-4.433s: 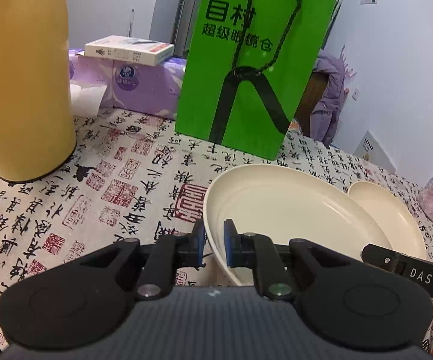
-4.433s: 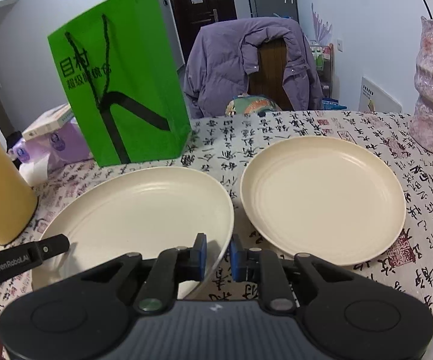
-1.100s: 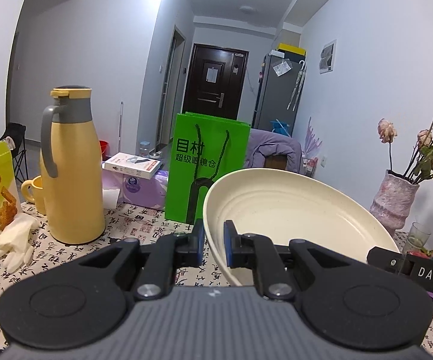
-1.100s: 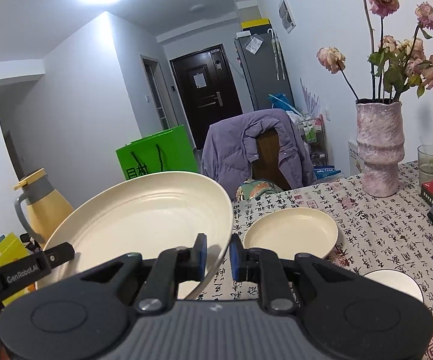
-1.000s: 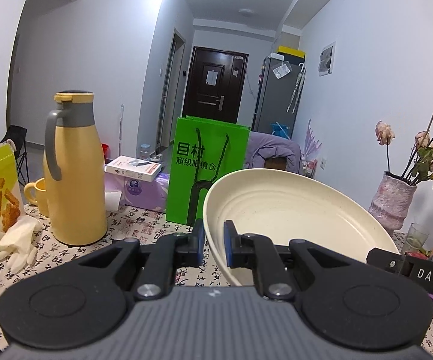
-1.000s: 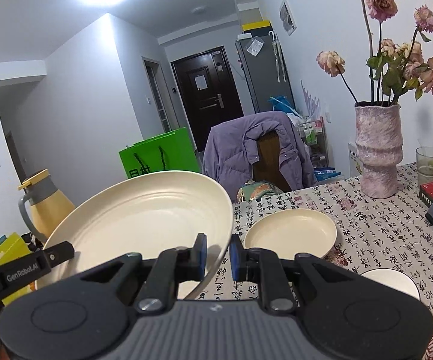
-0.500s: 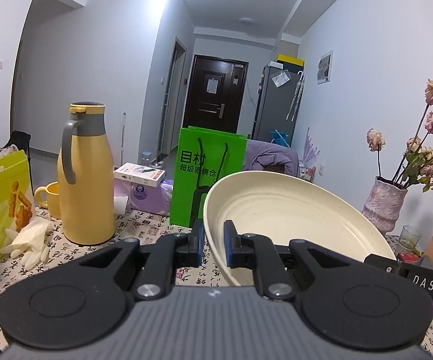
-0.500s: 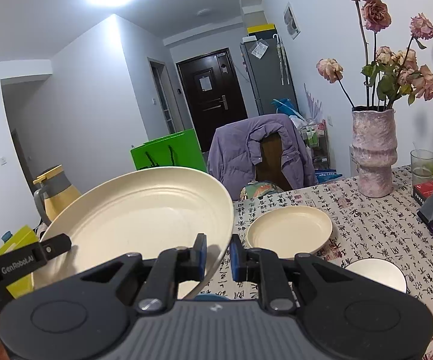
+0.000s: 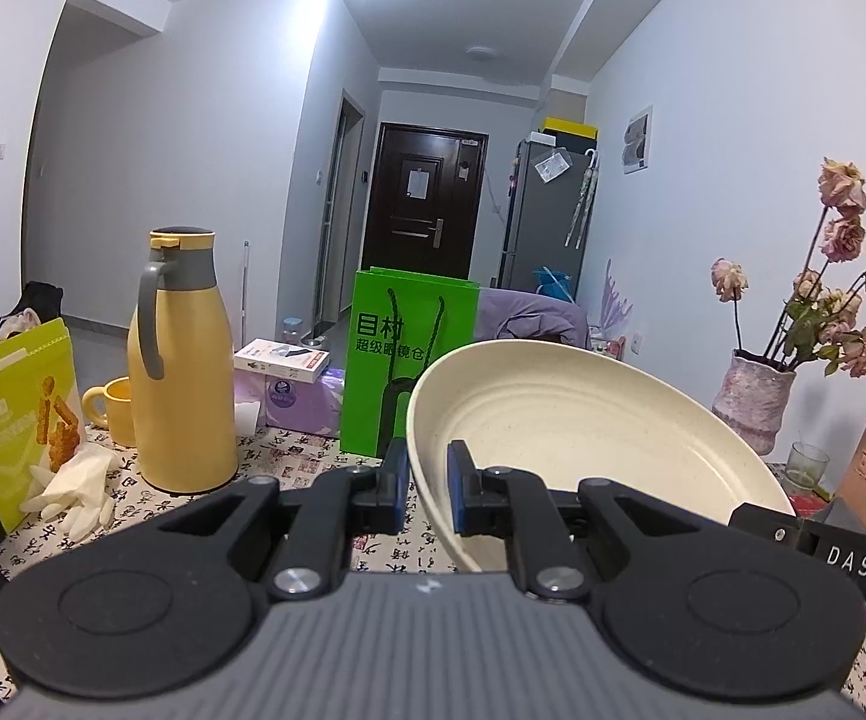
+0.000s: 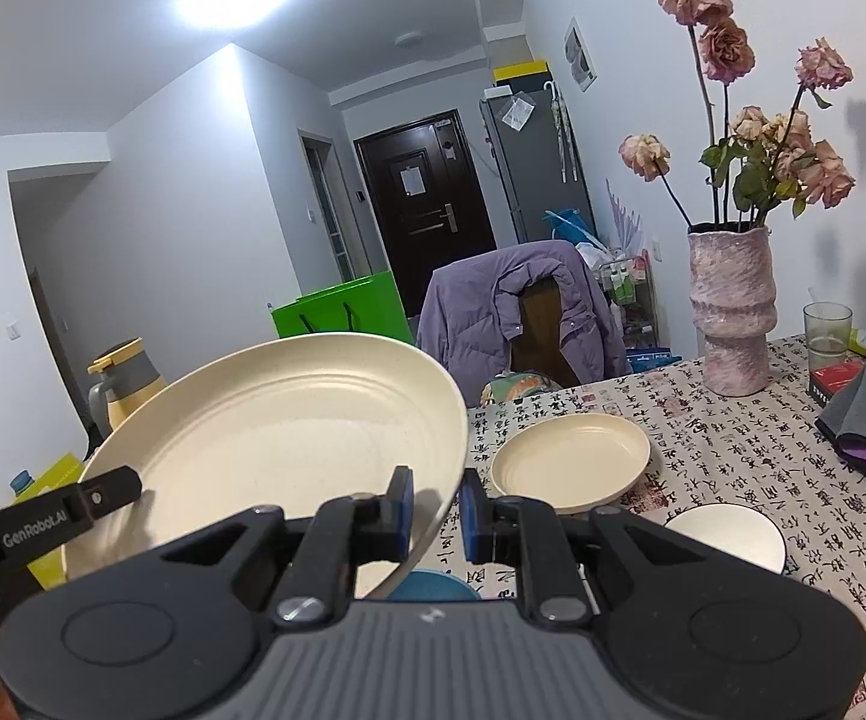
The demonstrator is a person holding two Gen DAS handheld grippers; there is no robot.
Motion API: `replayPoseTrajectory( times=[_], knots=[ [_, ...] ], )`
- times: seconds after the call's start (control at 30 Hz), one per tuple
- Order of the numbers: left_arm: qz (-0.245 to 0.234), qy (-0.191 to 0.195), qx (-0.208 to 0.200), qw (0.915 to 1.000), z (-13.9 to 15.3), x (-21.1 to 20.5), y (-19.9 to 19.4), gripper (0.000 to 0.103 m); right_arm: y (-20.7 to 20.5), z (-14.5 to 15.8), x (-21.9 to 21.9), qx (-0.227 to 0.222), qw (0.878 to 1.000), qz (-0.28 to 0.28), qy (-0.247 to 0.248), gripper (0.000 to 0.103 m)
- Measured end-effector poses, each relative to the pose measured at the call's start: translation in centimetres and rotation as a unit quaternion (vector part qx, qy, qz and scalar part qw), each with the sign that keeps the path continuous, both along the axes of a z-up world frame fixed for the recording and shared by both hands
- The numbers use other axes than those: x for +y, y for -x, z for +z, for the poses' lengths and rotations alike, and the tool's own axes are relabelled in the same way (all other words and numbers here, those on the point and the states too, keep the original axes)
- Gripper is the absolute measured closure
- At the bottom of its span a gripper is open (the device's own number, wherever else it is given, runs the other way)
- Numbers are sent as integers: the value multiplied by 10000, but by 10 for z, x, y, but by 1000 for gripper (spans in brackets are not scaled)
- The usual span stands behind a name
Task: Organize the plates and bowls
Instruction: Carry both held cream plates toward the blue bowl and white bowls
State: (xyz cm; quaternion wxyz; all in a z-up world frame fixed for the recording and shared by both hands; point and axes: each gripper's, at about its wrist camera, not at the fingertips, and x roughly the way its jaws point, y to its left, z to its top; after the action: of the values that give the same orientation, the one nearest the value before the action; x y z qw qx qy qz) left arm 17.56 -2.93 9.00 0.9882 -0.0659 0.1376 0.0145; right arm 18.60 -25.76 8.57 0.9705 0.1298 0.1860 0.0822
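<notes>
Left gripper: narrow, pinching the left rim of the large plate; plate held in the air, tilted.
Right gripper: narrow, pinching the opposite rim of that plate; plate spans between the two.
Risk: grips are at the rim only; uneven motion of either hand likely twists or slips the plate; a drop would hit the white bowl ahead-right.
Small plate: ahead of the right gripper on the table; empty.
Blue dish: just under the right fingers; contents hidden.
Glass: far right; appears empty.
</notes>
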Motion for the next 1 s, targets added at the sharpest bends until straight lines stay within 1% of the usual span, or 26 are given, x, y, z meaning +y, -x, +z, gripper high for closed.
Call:
replayPoseTrajectory(
  times=[0.43, 0.77, 1.0],
  knots=[
    [-60, -214, -87, 9997, -2, -15, 34, 90, 33, 0, -16, -99, 9999, -21, -99, 87],
    [-145, -372, -111, 9991, -6, -27, 56, 89, 52, -9, -33, -142, 9996, -27, -248, 87],
    [-238, -440, -97, 9987, -11, -35, 70, 89, 70, -15, -41, -206, 9994, -63, -258, 87]
  ],
)
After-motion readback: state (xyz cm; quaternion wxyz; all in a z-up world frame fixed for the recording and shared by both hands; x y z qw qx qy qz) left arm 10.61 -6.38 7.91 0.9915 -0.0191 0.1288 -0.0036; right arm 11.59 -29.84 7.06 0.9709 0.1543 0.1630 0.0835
